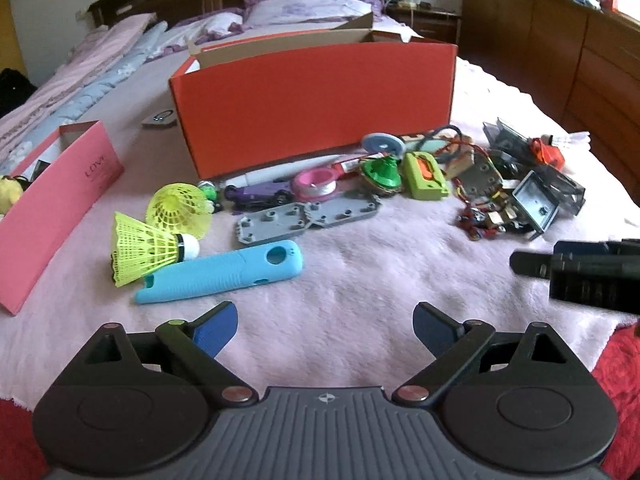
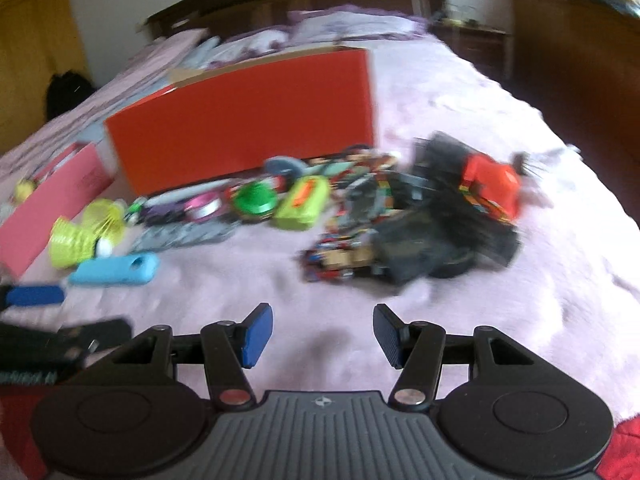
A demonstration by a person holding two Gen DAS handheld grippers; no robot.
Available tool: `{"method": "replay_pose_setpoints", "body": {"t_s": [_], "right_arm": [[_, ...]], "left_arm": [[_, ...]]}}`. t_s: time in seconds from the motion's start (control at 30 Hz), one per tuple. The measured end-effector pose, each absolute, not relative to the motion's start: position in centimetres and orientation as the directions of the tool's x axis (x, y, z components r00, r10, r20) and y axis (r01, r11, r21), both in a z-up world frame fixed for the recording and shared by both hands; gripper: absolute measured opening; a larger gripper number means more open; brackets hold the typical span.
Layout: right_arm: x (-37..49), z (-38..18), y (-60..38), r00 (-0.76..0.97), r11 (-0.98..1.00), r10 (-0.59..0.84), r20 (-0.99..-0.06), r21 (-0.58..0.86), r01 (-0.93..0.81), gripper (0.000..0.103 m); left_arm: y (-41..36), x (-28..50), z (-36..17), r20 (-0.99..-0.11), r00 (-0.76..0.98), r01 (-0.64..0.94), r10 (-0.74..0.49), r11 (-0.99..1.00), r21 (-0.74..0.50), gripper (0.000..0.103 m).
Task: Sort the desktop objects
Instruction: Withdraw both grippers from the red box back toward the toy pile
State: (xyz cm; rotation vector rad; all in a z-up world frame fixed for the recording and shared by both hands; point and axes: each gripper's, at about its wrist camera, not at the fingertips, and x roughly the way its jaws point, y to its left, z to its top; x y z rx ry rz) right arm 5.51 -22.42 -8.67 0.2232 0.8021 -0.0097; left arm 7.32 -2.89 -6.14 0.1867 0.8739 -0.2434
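A clutter of small objects lies on a pink blanket (image 1: 360, 272) in front of an open orange box (image 1: 316, 100). Nearest my left gripper (image 1: 325, 330) are a blue silicone sleeve (image 1: 220, 272) and two yellow shuttlecocks (image 1: 160, 236). Behind them lie grey plates (image 1: 304, 220), a purple toy car (image 1: 256, 194), a pink tape spool (image 1: 316, 182), a green top (image 1: 380, 172) and a green case (image 1: 424, 176). Electronic parts with wires (image 1: 484, 196) sit right. My left gripper is open and empty. My right gripper (image 2: 323, 336) is open and empty; its view is blurred, showing the same pile (image 2: 400, 216).
A pink box (image 1: 52, 208) stands at the left with a yellow plush (image 1: 10, 192) beside it. The right gripper's black body (image 1: 580, 272) shows at the right edge of the left view. Wooden cabinets (image 1: 580, 60) line the right side. A red cloth (image 1: 616, 364) lies at the near edge.
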Motion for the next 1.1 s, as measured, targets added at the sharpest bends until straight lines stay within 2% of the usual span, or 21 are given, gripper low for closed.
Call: {"method": "replay_pose_setpoints", "body": {"t_s": [0.3, 0.57, 0.8, 0.9, 0.97, 1.1], "right_arm": [[7.9, -10.8, -27.5, 0.695, 0.908, 0.025, -0.718, 0.307, 0.284, 0.059], [10.2, -11.4, -29.0, 0.712, 0.823, 0.087, -0.697, 0.453, 0.343, 0.061], [11.7, -13.0, -29.1, 0.693, 0.771, 0.098, -0.714, 0.495, 0.4, 0.064], [11.5, -13.1, -28.8, 0.699, 0.775, 0.081, -0.71, 0.486, 0.404, 0.056], [11.2, -13.1, -28.8, 0.707, 0.777, 0.092, -0.701, 0.495, 0.389, 0.042], [10.5, -12.8, -28.8, 0.718, 0.781, 0.107, -0.687, 0.505, 0.367, 0.033]], "left_arm": [[-4.0, 7.0, -6.8, -0.789, 0.599, 0.313, -0.139, 0.947, 0.07, 0.095], [-4.1, 7.1, -7.2, -0.797, 0.59, 0.312, -0.131, 0.947, 0.075, 0.095], [-4.1, 7.0, -7.4, -0.8, 0.586, 0.313, -0.129, 0.947, 0.077, 0.095], [-4.1, 7.0, -7.5, -0.8, 0.587, 0.313, -0.127, 0.946, 0.08, 0.095], [-4.0, 7.0, -7.5, -0.801, 0.585, 0.312, -0.127, 0.947, 0.078, 0.095], [-4.1, 7.0, -7.6, -0.802, 0.583, 0.314, -0.128, 0.946, 0.077, 0.095]]}}
